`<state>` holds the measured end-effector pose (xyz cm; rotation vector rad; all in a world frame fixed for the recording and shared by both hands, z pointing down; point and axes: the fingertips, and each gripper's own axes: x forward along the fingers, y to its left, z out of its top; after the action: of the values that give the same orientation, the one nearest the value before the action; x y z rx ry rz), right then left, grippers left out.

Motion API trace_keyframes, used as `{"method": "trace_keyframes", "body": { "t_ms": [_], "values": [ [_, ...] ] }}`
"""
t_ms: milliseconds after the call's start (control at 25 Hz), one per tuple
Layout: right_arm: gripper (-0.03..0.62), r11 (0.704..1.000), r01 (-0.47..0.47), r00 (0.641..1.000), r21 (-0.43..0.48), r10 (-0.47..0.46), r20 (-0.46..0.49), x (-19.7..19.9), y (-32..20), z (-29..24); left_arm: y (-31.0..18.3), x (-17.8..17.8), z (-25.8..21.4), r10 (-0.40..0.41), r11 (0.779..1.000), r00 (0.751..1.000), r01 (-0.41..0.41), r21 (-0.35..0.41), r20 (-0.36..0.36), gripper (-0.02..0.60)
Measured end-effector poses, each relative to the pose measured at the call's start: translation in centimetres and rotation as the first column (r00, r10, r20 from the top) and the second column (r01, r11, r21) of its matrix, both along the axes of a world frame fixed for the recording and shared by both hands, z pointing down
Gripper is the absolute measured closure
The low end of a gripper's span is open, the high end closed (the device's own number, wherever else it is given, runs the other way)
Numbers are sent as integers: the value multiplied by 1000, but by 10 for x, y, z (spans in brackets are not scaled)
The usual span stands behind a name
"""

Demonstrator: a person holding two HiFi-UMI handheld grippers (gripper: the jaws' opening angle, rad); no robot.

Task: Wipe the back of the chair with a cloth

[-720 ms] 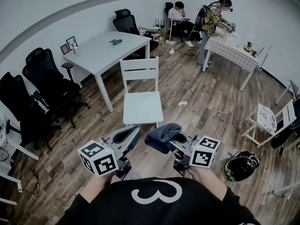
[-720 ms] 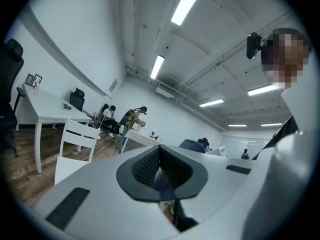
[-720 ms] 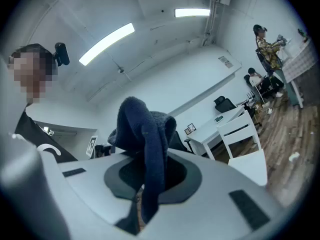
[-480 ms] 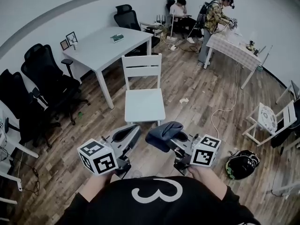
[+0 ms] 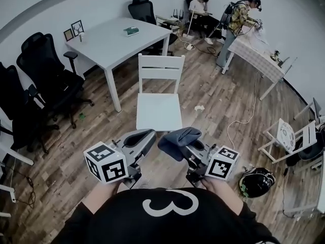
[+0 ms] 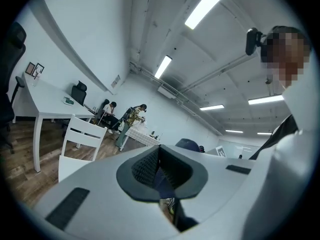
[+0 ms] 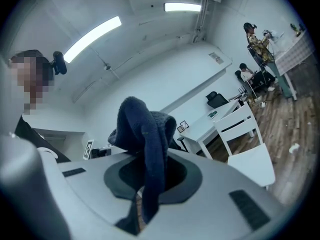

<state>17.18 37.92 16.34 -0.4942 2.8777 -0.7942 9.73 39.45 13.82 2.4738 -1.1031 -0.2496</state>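
– Two grippers sit low in front of your chest. What has each one got?

– Your right gripper has its jaws clamped on the dark blue cloth. In the right gripper view the cloth rises out of the jaws in a bunch and folds over. Your left gripper has its jaws together with nothing between them, and the left gripper view shows the pads meeting along one seam.

– And where is the chair?

– The white chair stands on the wood floor just ahead of both grippers. Its seat is toward you and its slatted back is on the far side. You hold the cloth near the seat's front edge, well apart from the back.

– What is around it?

– Beyond the chair's back is a white tabletop carrying a green book and two small frames. Black office chairs line the wall on your left. Two people are at the far end of the room, one of them standing beside a second table.
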Motion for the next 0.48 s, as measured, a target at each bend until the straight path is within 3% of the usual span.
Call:
{"method": "trace_keyframes", "body": {
  "t_ms": [480],
  "values": [
    [548, 998, 29, 997, -62, -33, -72, -96, -55, 45, -59, -112, 43, -45, 998, 998, 43, -52, -36, 569]
  ]
}}
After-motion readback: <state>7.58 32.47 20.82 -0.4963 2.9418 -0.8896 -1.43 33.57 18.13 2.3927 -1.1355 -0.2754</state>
